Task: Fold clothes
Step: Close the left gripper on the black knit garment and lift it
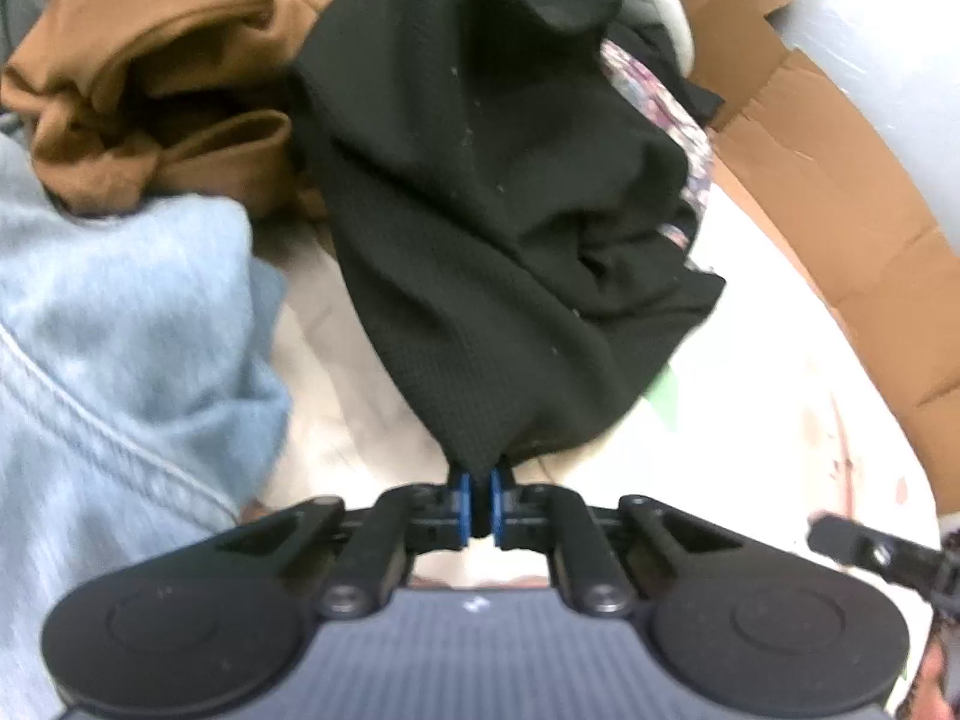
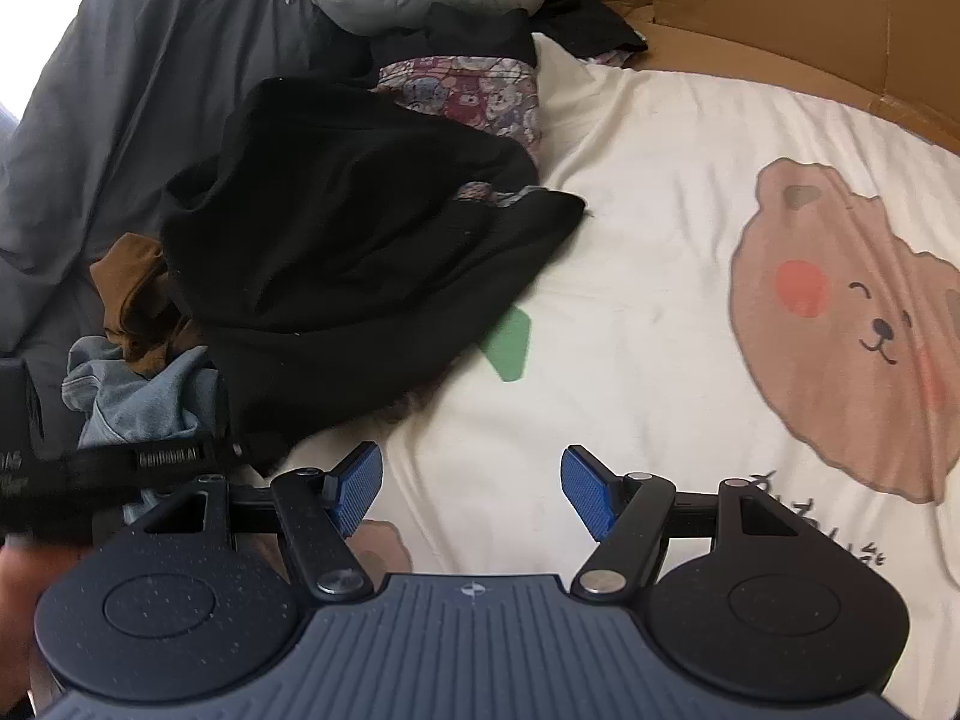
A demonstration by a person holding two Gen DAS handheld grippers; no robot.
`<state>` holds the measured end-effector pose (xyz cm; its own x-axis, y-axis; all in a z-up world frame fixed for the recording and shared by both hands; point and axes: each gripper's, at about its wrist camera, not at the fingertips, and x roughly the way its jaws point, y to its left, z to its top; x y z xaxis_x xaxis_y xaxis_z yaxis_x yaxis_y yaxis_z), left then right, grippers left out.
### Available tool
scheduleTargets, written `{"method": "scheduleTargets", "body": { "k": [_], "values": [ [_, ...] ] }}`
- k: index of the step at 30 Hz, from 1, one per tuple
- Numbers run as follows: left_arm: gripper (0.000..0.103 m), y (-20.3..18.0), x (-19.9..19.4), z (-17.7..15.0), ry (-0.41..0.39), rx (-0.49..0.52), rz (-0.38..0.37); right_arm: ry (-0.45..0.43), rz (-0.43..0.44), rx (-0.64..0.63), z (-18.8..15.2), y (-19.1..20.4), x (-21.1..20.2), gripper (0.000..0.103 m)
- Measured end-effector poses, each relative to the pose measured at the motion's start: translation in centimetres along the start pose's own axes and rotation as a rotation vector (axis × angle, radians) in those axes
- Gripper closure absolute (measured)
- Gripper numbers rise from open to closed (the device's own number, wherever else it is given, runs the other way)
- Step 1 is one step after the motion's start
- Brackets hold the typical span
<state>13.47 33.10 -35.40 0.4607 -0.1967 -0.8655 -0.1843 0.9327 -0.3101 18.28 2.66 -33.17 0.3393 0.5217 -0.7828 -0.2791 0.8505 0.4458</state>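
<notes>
Bed sheet [image 2: 648, 192]: cream, printed with a large brown bear face [image 2: 852, 324]; dark script below the bear at the right edge, too partial to read; cardboard [image 2: 762, 18] runs along the far side
Grey blanket [image 2: 120, 78]: far left, behind the clothes
Black garment [image 1: 498, 192]: waffle-knit, heaped on the sheet; one corner drawn to a point that ends between the left gripper's blue pads; in the right wrist view the heap [image 2: 354, 240] lies ahead and left of the right gripper, apart from it
Light blue denim [image 1: 120, 336]: left of the black garment; blurred
Brown garment [image 1: 156, 78]: crumpled, beyond the denim, touching the black garment
Patterned fabric [image 2: 474, 90]: purple cartoon print, partly under the black garment
Left gripper [image 1: 479, 498]: fingers pressed together, clamped on the black garment's corner
Right gripper [image 2: 471, 489]: fingers spread wide over bare sheet, holding nothing
Writing: white lettering on the left gripper's body [image 2: 168, 456] in the right wrist view; blurred, cannot be read with certainty
</notes>
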Motion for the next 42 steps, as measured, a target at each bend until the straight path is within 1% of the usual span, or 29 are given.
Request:
{"method": "scheduleTargets", "body": {
  "k": [4,11,16,23,28,31,33,34,36,37,38,40,42],
  "values": [
    [0.099,-0.3,-0.5,-0.6,0.007,0.031,-0.036,0.008,0.017,0.014,0.2,0.8,0.8,0.033],
    [0.100,-0.1,-1.8,-2.6,0.044,0.078,-0.114,0.013,0.030,0.009,0.8,1.7,1.5,0.033],
    [0.100,0.2,-0.7,-4.4,0.107,0.062,-0.152,0.021,0.026,0.009,0.7,1.8,1.5,0.033],
    [0.100,0.3,-0.5,-6.6,0.167,0.095,-0.167,0.046,0.002,0.025,-0.5,1.0,1.3,0.033],
    [0.100,1.0,-0.6,-8.1,0.212,0.085,-0.188,0.052,-0.006,0.034,-1.0,0.5,0.9,0.033],
    [0.099,0.9,-0.3,-7.9,0.246,0.081,-0.204,0.052,-0.011,0.033,-1.0,0.3,0.7,0.033],
    [0.096,0.7,-0.4,-7.2,0.254,0.091,-0.183,0.048,-0.017,0.029,-0.7,0.2,0.8,0.033],
    [0.093,1.0,-0.7,-6.8,0.247,0.099,-0.167,0.046,-0.019,0.029,-0.5,0.1,0.8,0.033],
    [0.088,1.7,-1.8,-5.6,0.194,0.105,-0.133,0.040,-0.018,0.024,0.1,-0.2,0.8,0.029],
    [0.081,2.1,-2.5,-5.0,0.163,0.107,-0.123,0.034,-0.019,0.020,0.4,-0.3,0.8,0.026],
    [0.075,2.4,-3.0,-4.3,0.134,0.117,-0.107,0.026,-0.021,0.017,0.7,-0.5,0.8,0.025],
    [0.069,2.7,-4.0,-3.0,0.075,0.153,-0.069,0.020,-0.028,0.012,1.3,-0.7,0.9,0.025],
    [0.065,3.0,-5.0,-1.7,0.028,0.180,-0.056,0.014,-0.036,0.012,1.9,-0.9,1.1,0.025]
  ]
}}
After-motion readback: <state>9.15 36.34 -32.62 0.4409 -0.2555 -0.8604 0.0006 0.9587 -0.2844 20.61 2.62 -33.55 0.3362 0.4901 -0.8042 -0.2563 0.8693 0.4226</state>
